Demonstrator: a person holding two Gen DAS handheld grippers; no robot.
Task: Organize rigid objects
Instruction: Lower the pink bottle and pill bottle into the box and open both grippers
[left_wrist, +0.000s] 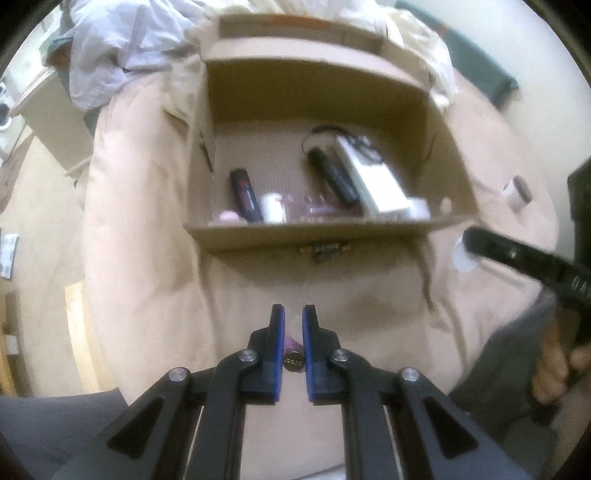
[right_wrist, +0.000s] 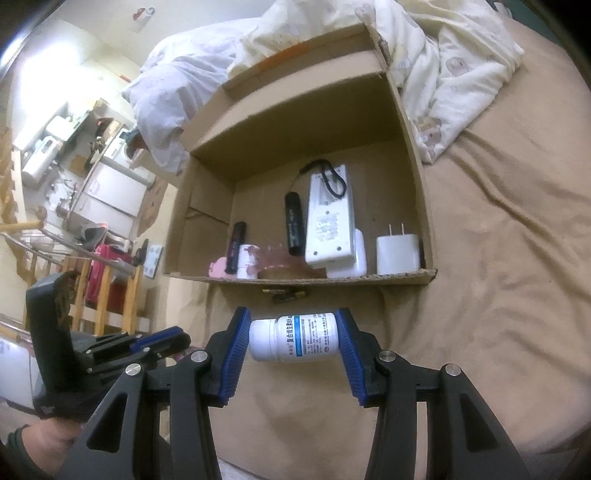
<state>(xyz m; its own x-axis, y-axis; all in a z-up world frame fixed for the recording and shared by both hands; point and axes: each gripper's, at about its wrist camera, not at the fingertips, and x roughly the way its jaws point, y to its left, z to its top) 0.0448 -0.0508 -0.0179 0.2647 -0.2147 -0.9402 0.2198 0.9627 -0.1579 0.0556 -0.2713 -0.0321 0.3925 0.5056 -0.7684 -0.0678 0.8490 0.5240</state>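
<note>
Nearest in the right wrist view, the right gripper (right_wrist: 294, 338) clamps a white pill bottle (right_wrist: 294, 336) sideways between its blue pads (right_wrist: 234, 352), cap toward the left pad, blue-striped printed label facing up. It hangs over the tan bedsheet (right_wrist: 498, 258), just short of the cardboard box (right_wrist: 417, 155). Between bottle and box, small batteries (right_wrist: 286, 294) lie on the sheet against the box's low front wall.

Close in the left wrist view, the left gripper (left_wrist: 293, 332) is clenched on a small pink-wrapped cylinder (left_wrist: 293, 356), its metal end facing the camera, likewise held above the sheet in front of the box.

Inside the box lie two black tubes (right_wrist: 294, 223), a long white slab (right_wrist: 330, 218) with a black cord, a small white bottle (right_wrist: 246, 260), something pink, and a brown patch too blurred to name. Only the right view shows the white plug adapter (right_wrist: 398, 253) standing in the near right corner; the left view is blurred there. The left view alone shows a small white item (left_wrist: 516, 192) on the sheet right of the box.

Beyond, rumpled pale bedding (right_wrist: 454, 66) presses against the box's far side.
</note>
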